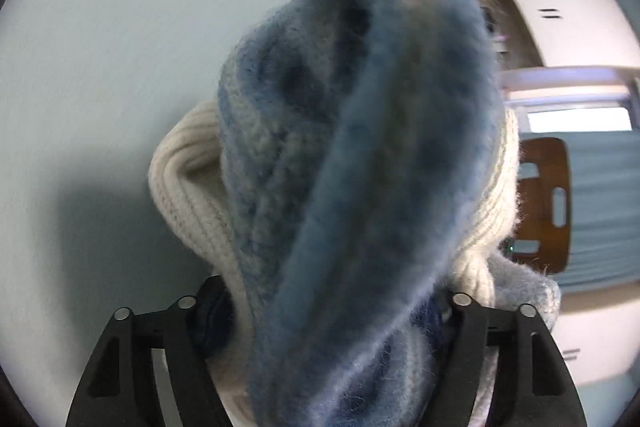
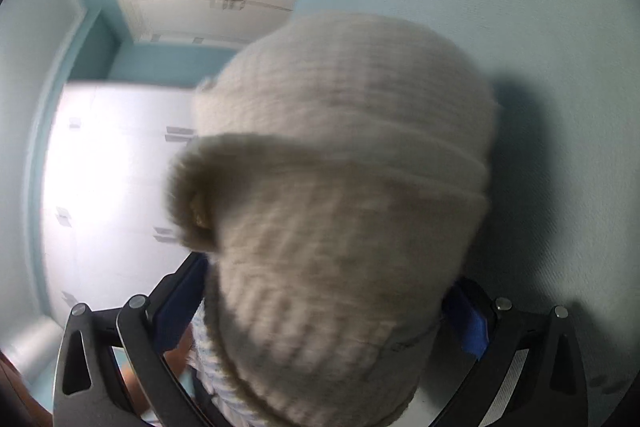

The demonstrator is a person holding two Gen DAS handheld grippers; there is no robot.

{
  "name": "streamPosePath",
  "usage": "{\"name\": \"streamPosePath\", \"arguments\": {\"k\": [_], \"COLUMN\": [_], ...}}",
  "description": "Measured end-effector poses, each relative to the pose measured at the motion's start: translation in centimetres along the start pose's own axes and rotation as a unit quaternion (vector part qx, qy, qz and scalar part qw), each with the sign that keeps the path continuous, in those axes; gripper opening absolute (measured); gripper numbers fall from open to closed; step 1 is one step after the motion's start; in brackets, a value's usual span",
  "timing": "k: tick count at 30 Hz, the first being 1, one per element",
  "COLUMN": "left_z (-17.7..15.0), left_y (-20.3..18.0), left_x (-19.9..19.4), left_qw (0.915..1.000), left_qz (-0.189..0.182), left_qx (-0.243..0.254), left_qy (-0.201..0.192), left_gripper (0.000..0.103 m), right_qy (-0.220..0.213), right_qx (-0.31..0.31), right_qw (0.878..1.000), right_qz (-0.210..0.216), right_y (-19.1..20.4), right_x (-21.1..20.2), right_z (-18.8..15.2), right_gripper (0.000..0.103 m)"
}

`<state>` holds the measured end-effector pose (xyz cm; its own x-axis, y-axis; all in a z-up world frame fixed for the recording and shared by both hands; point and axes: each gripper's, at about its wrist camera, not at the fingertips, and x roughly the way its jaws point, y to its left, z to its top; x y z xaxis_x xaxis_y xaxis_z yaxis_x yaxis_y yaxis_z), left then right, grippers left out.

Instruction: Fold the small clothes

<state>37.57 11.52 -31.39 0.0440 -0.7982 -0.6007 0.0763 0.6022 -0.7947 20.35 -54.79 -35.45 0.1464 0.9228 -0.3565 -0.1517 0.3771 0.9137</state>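
A knitted garment, fuzzy blue [image 1: 360,147] with a ribbed cream band [image 1: 188,179], fills the left wrist view. My left gripper [image 1: 332,311] is shut on it, and the cloth bulges up between the black fingers [image 1: 192,347]. In the right wrist view the cream ribbed part [image 2: 340,187] covers the middle. My right gripper [image 2: 324,299] is shut on it, with a blue-and-white striped edge [image 2: 212,371] showing low down. The garment is held up in the air. Both pairs of fingertips are hidden by the cloth.
A pale blue wall [image 1: 120,47] lies behind the cloth. A brown wooden chair back [image 1: 544,203] and a cream cupboard [image 1: 560,19] show at the right of the left view. White drawers or cupboard fronts [image 2: 112,167] and a cream door [image 2: 200,15] show in the right view.
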Motion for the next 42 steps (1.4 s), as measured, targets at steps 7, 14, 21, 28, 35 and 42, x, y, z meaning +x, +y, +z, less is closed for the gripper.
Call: {"name": "streamPosePath", "arguments": {"k": [7, 14, 21, 28, 35, 42], "left_z": [4.7, 5.4, 2.6, -4.0, -5.0, -6.1], "left_y": [-3.7, -0.5, -9.3, -20.3, -17.0, -19.5], "left_x": [2.3, 6.5, -2.0, 0.0, 7.8, 1.3], "left_qw": [0.9985, 0.9955, 0.9516, 0.8542, 0.7574, 0.7846], "left_qz": [-0.037, -0.01, 0.256, 0.386, 0.514, 0.486], "left_qx": [0.021, -0.088, 0.033, 0.241, 0.307, 0.275], "left_qy": [-0.035, -0.032, -0.167, -0.252, -0.26, -0.27], "left_gripper": [0.072, 0.092, 0.094, 0.103, 0.103, 0.103], "right_qy": [-0.126, -0.159, -0.214, -0.31, -0.284, -0.291], "right_qx": [-0.047, 0.073, -0.035, -0.127, -0.163, -0.168], "right_qw": [0.991, 0.984, 0.947, 0.875, 0.843, 0.855], "right_qz": [-0.024, -0.027, -0.237, -0.349, -0.427, -0.395], "right_y": [2.1, -4.9, 4.0, 11.3, 7.1, 12.0], "right_x": [-6.4, -7.8, -11.7, -10.6, -6.0, -12.2], "right_z": [4.1, 5.4, 2.7, -3.5, -6.0, -11.3], "right_gripper": [0.102, 0.103, 0.103, 0.102, 0.102, 0.102]}}
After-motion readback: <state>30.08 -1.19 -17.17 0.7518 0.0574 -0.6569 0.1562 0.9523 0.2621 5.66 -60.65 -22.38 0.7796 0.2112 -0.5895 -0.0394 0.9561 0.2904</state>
